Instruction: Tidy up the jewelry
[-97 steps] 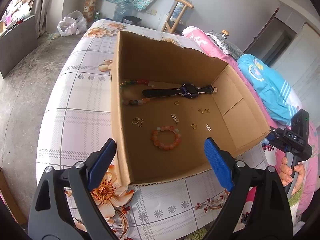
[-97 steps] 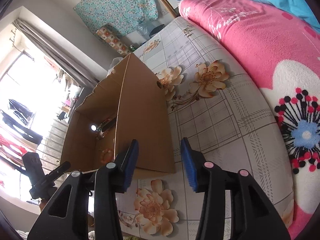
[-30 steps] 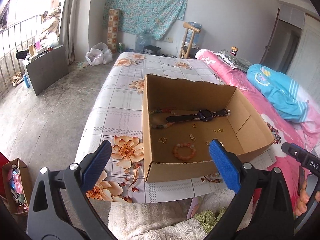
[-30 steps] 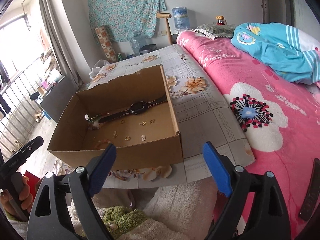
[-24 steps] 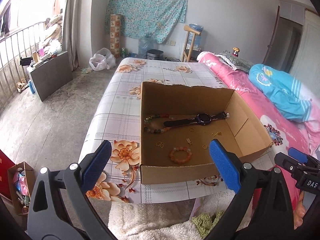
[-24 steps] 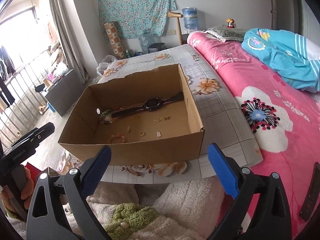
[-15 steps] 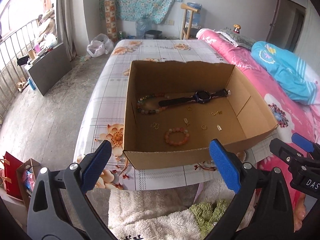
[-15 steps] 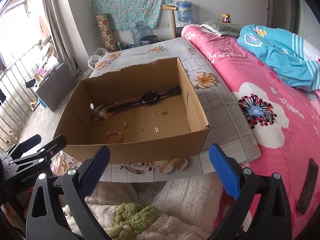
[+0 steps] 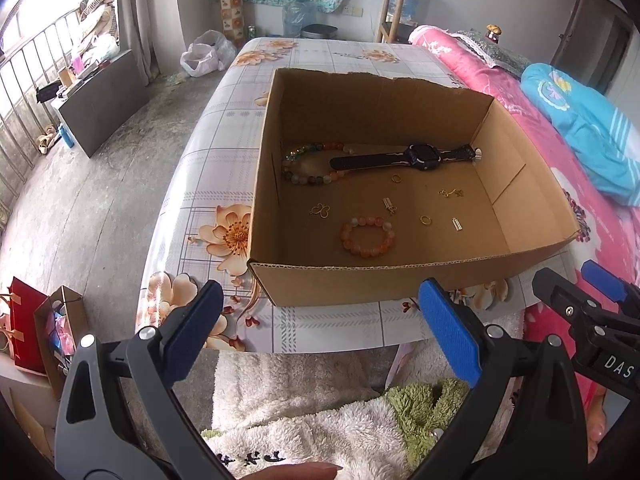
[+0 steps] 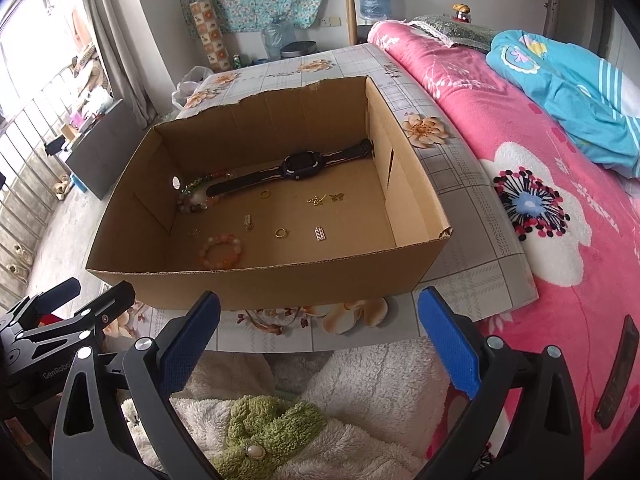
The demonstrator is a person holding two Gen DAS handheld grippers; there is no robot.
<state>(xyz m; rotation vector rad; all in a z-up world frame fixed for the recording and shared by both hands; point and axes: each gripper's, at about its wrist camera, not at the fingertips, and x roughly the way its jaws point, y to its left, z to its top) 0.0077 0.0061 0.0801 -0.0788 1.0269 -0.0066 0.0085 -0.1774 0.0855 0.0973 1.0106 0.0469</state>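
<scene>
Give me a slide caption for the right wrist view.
Open right claw hovers before a cardboard box holding a black watch, bead bracelets and small gold pieces.

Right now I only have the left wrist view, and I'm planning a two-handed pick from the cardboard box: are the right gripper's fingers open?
Observer: Yes. In the right wrist view the right gripper has its fingers spread wide and empty, short of the cardboard box.
Operator: Anything on the bed beside it?
Observer: A flat dark object, maybe a remote, lies on the pink bedspread to its right.
Operator: And the box's left wall?
Observer: It has a small round hole close to the multicoloured bead strand.
</scene>
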